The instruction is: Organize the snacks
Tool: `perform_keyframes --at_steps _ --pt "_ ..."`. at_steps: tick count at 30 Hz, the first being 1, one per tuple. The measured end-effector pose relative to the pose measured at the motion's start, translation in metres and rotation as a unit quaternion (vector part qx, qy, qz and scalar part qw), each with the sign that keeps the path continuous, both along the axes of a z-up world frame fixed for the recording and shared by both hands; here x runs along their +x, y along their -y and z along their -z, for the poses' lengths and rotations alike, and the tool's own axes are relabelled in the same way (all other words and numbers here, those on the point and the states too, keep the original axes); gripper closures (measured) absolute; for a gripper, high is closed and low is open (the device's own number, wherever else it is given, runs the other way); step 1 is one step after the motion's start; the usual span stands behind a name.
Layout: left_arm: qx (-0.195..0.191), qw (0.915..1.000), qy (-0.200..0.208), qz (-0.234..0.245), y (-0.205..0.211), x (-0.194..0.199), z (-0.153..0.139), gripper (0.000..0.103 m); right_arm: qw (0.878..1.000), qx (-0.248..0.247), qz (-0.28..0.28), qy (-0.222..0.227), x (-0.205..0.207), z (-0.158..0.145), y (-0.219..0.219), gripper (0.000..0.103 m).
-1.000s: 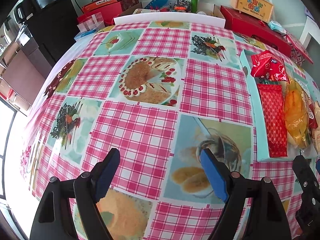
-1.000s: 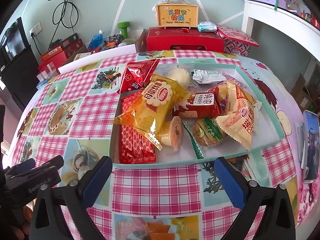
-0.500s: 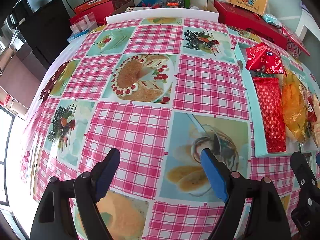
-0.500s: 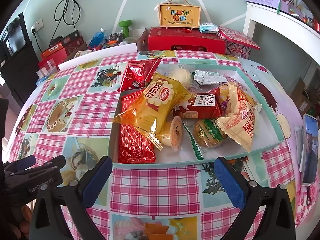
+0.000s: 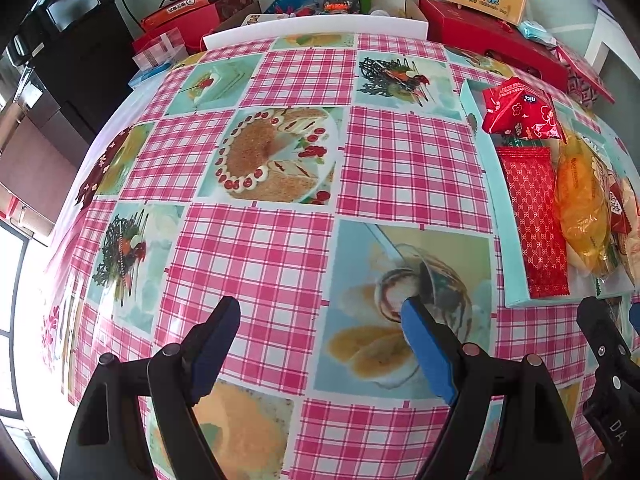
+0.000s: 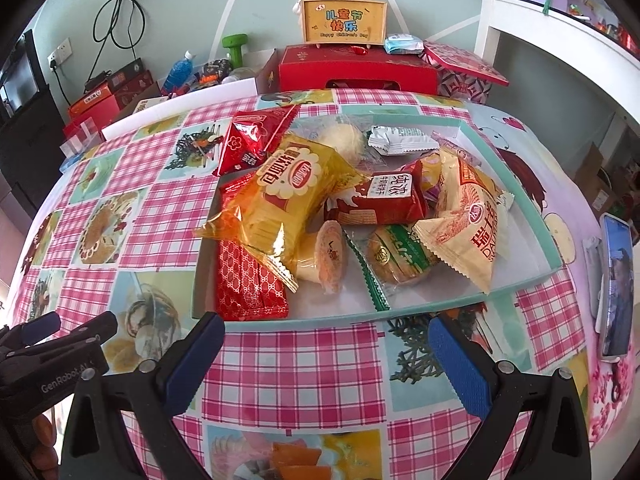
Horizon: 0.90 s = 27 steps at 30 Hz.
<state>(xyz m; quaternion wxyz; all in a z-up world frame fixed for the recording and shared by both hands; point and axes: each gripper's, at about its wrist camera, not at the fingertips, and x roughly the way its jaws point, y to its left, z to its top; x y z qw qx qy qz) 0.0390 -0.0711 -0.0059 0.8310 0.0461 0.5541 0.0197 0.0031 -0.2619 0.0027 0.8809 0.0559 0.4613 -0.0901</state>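
Already heaped in the teal tray at twelve o'clock, the snack packets lie jumbled; whether sorted or awaiting sorting, we cannot tell. Our left gripper and right gripper hover spread wide, empty.

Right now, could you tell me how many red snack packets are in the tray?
3, though others may be hidden under the pile: a flowered red bag leaning over the far-left corner, a long patterned red packet along the left wall, and a red milk-biscuit pack mid-tray.
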Motion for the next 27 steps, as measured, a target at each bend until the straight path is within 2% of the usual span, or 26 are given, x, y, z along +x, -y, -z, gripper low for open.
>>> perform_keyframes --at_steps 27 --pt "0.0 1.0 0.001 -0.001 -0.0009 0.0004 0.0 0.02 1.0 -0.002 0.003 -0.006 0.0 0.0026 0.0007 0.0"
